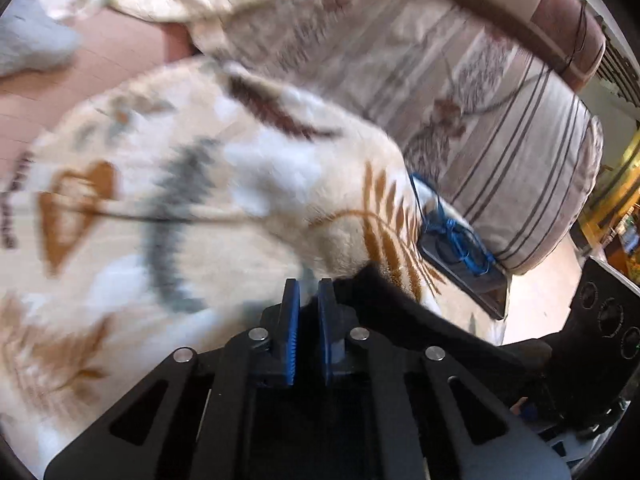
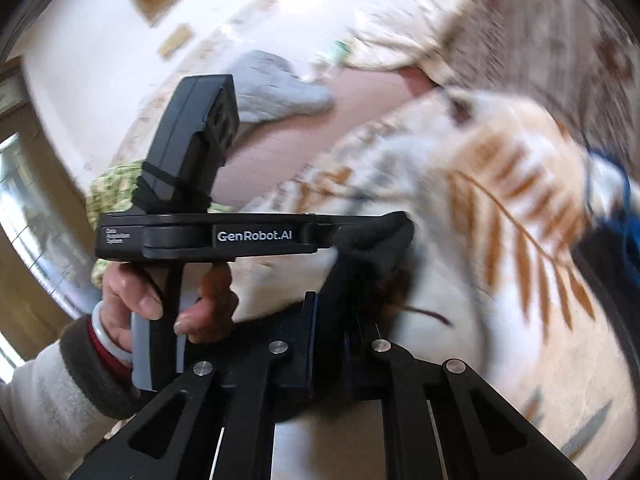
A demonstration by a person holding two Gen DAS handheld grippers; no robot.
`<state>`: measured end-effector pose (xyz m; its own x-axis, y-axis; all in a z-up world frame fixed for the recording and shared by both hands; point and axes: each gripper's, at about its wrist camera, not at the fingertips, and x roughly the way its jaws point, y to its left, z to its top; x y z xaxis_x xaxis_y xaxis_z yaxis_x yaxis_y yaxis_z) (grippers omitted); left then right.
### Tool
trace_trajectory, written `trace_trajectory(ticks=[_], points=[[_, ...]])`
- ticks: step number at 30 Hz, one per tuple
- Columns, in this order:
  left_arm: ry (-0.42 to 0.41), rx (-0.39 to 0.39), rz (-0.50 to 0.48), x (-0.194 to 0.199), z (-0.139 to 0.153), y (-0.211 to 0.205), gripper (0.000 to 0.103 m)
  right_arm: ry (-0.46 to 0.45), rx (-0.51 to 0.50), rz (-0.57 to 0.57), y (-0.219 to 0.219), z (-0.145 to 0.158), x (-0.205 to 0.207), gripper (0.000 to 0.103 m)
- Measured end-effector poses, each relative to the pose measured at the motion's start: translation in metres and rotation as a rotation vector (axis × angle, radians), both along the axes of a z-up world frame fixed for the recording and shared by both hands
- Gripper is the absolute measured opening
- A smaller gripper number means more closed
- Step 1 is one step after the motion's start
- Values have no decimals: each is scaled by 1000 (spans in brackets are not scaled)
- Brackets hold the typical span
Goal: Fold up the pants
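Note:
The black pants (image 1: 404,312) show in the left wrist view as a dark fold running right from my left gripper (image 1: 309,286). Its blue-padded jaws stand nearly closed with a narrow gap, and the black cloth lies against the right finger. In the right wrist view the pants (image 2: 372,240) hang as a black bunch between the left gripper's tip (image 2: 320,232) and my right gripper (image 2: 332,300), whose jaws are close together with black cloth running into them. Both grippers hover over a cream fleece blanket (image 1: 200,200) with brown leaf prints.
A phone with a blue cord (image 1: 460,256) lies on the blanket's right edge beside a striped sofa cushion (image 1: 500,140). A grey garment (image 2: 276,84) and a cream pillow (image 2: 404,32) lie farther back. The person's left hand (image 2: 136,292) grips the left handle.

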<state>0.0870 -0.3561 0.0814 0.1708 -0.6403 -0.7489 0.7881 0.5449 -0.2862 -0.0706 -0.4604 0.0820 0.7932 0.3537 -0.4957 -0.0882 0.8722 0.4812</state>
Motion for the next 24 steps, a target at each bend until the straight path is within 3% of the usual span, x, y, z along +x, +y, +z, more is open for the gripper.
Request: trace_trajectory(ticks=[6, 12, 14, 17, 19, 21, 24], points=[[-30, -47, 201, -7, 34, 112, 7, -80, -110, 164, 72, 39, -2, 9], [-4, -53, 439, -24, 20, 232, 15, -19, -151, 339, 151, 13, 6, 10], [29, -44, 495, -30, 8, 256, 29, 50, -167, 392, 178, -13, 12, 20], [73, -41, 545, -44, -10, 279, 34, 159, -152, 431, 198, -38, 16, 37], [76, -33, 549, -54, -16, 281, 35, 143, -125, 455, 194, -28, 10, 45], [72, -29, 554, -65, -21, 278, 40, 116, -117, 474, 183, -10, -4, 61], [77, -60, 554, -79, -20, 272, 41, 71, -128, 411, 151, 5, -19, 63]])
